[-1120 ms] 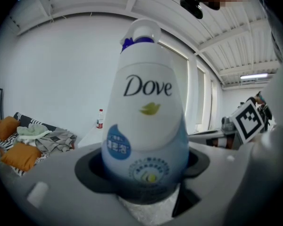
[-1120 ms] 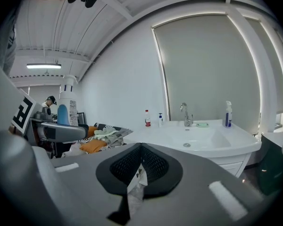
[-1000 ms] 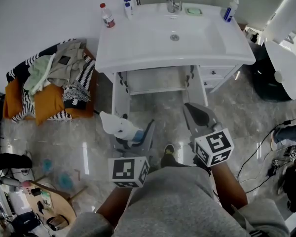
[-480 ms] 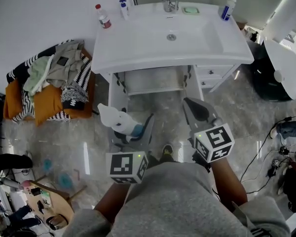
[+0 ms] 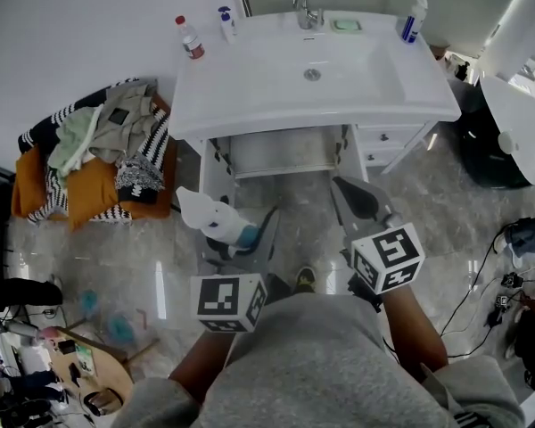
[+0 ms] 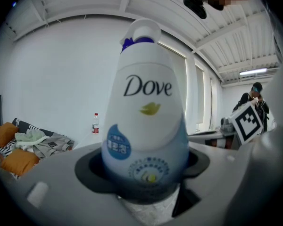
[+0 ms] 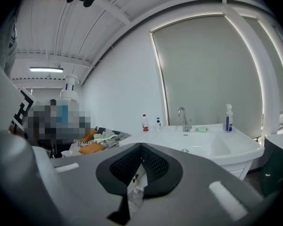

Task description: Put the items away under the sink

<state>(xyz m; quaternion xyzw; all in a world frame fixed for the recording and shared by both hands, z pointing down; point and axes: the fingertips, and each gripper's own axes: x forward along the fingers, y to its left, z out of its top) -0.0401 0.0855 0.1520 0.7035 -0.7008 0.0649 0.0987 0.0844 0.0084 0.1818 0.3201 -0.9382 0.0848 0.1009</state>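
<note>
Shiny floor point(image 5: 303, 199), open cupboard point(image 5: 283, 150) ahead. My left claw point(image 5: 246, 239) pinches the soap bottle point(image 5: 216, 221) by its base, so it might tip out; right claw point(image 5: 361, 205) is closed, empty.

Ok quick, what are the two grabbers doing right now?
Left gripper: closed on the white plastic Dove bottle with a blue base.
Right gripper: closed, holding nothing.

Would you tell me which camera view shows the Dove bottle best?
The left gripper view: the Dove bottle fills it, label readable, gripped by the left tongs. The head view shows it small, from above; the right gripper view, perhaps its top.
</note>
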